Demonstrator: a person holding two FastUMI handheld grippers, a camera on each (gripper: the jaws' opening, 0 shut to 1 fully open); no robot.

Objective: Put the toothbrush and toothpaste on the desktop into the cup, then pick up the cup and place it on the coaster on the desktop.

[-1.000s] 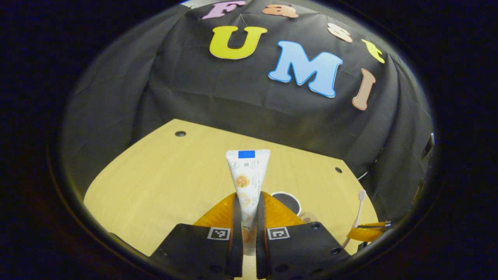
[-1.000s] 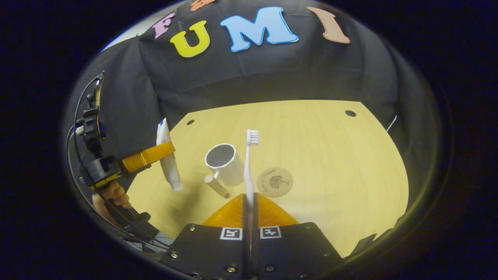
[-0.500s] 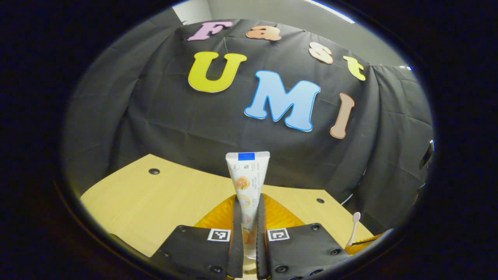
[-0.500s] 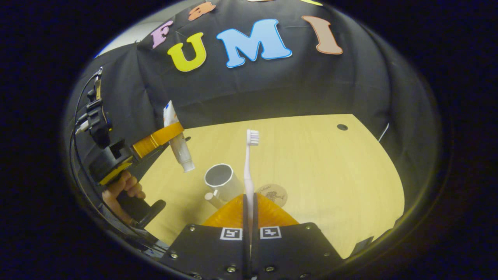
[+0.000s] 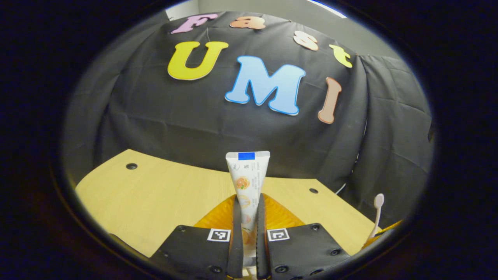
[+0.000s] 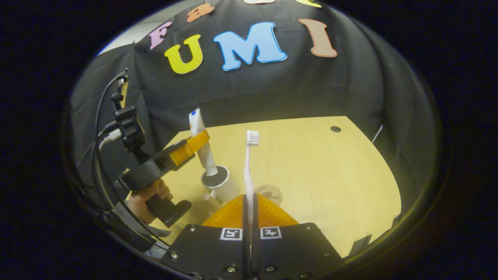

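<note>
I am holding the white plastic toothpaste tube [image 6: 202, 144] clamped upright in my left gripper [image 6: 192, 143], cap hanging just over the white cylindrical cup's [image 6: 220, 186] mouth directly below, while my right gripper [image 6: 249, 212] is pinching the white toothbrush [image 6: 249, 167] upright beside it.

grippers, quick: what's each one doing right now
Left gripper: shut on the white toothpaste tube.
Right gripper: shut on the pale pink toothbrush.

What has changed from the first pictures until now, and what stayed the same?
The left gripper carried the toothpaste from left of the cup to above its mouth, cap down. The right gripper still grips the toothbrush. Cup and coaster stayed put on the desk.
</note>
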